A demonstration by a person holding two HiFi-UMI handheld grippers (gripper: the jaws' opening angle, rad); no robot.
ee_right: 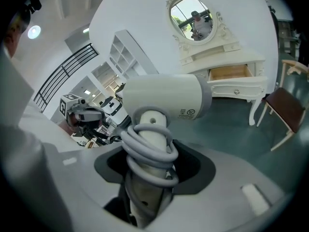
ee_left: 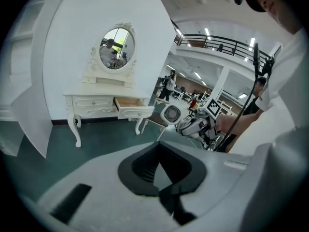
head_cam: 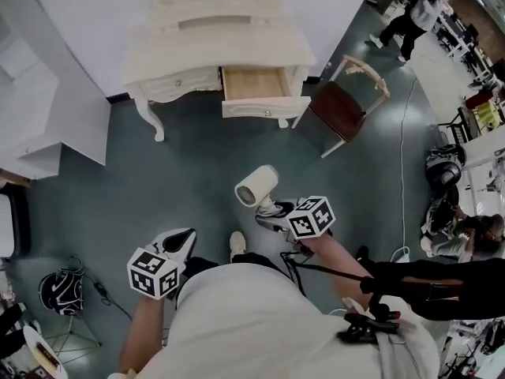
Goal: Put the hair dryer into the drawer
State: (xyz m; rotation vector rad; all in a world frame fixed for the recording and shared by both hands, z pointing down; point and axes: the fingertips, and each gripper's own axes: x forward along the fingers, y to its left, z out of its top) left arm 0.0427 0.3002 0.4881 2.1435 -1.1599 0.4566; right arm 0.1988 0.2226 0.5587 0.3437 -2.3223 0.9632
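Note:
A white hair dryer [head_cam: 257,186] with its grey cord wound round the handle is held up over the green floor. My right gripper [head_cam: 276,214] is shut on that handle; in the right gripper view the handle runs down between the jaws [ee_right: 145,197] under the barrel [ee_right: 164,98]. My left gripper [head_cam: 180,243] hangs lower left of the dryer, shut with nothing in it [ee_left: 166,190]. The cream dressing table [head_cam: 213,46] stands ahead by the white wall. Its right drawer [head_cam: 254,85] is pulled out and looks bare inside. From the left gripper view I see the dryer [ee_left: 172,114] and the drawer [ee_left: 131,103].
A wooden chair with a dark red seat [head_cam: 341,105] stands just right of the drawer. White partition panels [head_cam: 55,117] are at the left. A helmet and tripod [head_cam: 61,290] lie lower left. A cable [head_cam: 404,172] crosses the floor at the right, near seated people and desks.

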